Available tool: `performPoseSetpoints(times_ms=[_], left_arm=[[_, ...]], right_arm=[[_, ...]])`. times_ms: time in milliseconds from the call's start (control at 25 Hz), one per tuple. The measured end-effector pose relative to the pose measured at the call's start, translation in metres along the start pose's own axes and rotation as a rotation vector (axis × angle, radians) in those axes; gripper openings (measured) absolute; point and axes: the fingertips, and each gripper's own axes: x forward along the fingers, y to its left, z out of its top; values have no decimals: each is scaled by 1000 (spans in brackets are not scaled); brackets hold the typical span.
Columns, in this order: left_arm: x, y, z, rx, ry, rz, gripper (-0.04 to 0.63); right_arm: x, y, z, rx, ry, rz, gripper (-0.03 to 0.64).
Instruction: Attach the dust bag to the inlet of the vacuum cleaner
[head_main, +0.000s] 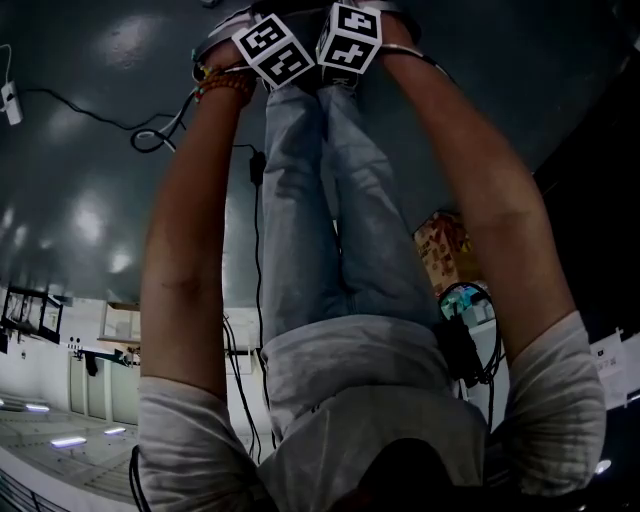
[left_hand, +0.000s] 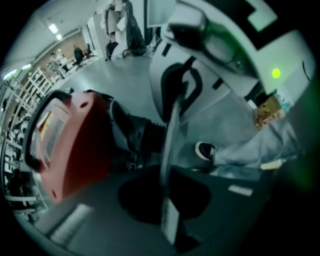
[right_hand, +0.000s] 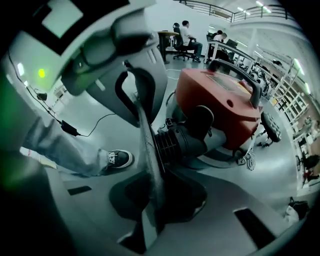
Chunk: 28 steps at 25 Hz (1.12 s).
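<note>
Dust bag (right_hand: 145, 150) stands edge-on in the middle of both gripper views, as a thin grey sheet that rises from the jaws; I think this is its flat collar part, but the view is too dark to be sure. The left tool (left_hand: 167, 200) is closed on one edge of the sheet and the right tool (right_hand: 150, 200) is closed on the opposite edge, so the bag hangs between them. The red vacuum (right_hand: 220, 100) lies on the floor, at right of the right gripper view. Its black ribbed inlet (right_hand: 175, 142) is just beside the sheet; whether they touch, I cannot tell.

The bag will probably be light and soft, easy to bend or tear, and stiffer only at the collar. It is better to hold it at the two collar edges and to keep the opening free.
</note>
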Motion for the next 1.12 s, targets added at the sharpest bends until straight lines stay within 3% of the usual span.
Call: performPoseSetpoints(times_ms=[160,440,680,920,1120], left_arm=[[-9,-1,10,87,-14,19,15],[11,-4,-4,-8,10,-48,14],[-4,-3,8,84,5,-49,17],[14,-3,-6,-13,12,-87,14],[0,-6,3,57,8,-87,17]], right_arm=[[10,6,-10,11,21,0,35],[-5,8,1,-41,16,-2,37],[11,6,-10,-5,41,9,35],[-4,0,5,-77,23,-14,35],[12,2,-6,17,33,11,37]])
